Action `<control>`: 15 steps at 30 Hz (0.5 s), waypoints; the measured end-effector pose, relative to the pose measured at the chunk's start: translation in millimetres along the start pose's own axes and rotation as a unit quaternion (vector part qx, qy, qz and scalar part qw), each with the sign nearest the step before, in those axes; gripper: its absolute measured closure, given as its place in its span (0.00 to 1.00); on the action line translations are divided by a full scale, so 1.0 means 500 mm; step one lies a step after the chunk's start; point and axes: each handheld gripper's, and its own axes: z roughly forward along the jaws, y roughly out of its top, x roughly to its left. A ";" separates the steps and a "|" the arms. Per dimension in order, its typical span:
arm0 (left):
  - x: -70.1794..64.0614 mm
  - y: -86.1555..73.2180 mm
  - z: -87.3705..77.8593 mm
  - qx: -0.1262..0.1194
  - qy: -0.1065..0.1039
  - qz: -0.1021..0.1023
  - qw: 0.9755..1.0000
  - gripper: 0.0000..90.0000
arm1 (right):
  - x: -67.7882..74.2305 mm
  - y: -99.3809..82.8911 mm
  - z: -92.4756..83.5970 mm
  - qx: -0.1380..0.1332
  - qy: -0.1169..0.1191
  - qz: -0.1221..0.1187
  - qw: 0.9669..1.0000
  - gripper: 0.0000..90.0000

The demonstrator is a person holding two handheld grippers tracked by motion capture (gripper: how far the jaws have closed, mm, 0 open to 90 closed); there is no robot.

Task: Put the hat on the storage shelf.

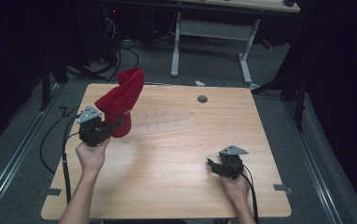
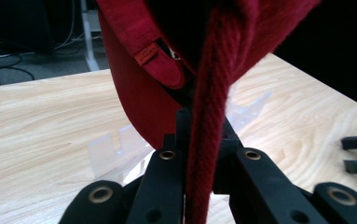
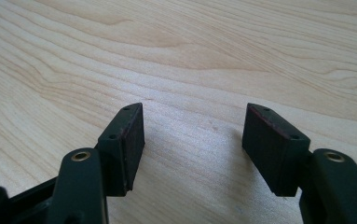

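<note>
Well, the red cap (image 1: 120, 100) at the upper left of the high view looks soft and light (it flops), so the left gripper (image 1: 112, 126), squeezed shut on its thick edge, holds a good spot, while the right gripper (image 1: 212, 164) waits open and empty.

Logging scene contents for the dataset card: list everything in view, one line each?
Red knitted fabric hat: 1, red, lifted above the table's left side, pinched in the left claw.
Clear plastic sheet: 1, transparent, flat mid-table beside the hat.
Light wooden table: 1, pale wood, centre; grey round cable hole near its far edge.
White-legged desk: 1, behind the table.
Left claw: black, shut on the hat.
Right claw: black, open over bare wood.
</note>
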 end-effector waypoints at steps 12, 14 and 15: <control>0.026 -0.006 0.037 -0.006 0.028 0.024 0.999 0.95 | 0.001 0.000 0.000 0.000 0.000 0.001 1.000 0.43; 0.028 -0.008 0.042 -0.008 0.030 0.024 0.999 0.95 | 0.001 0.000 0.000 0.001 0.000 0.002 1.000 0.43; 0.029 -0.009 0.044 -0.010 0.031 0.024 0.999 0.95 | 0.001 0.000 0.000 0.001 0.000 0.002 1.000 0.43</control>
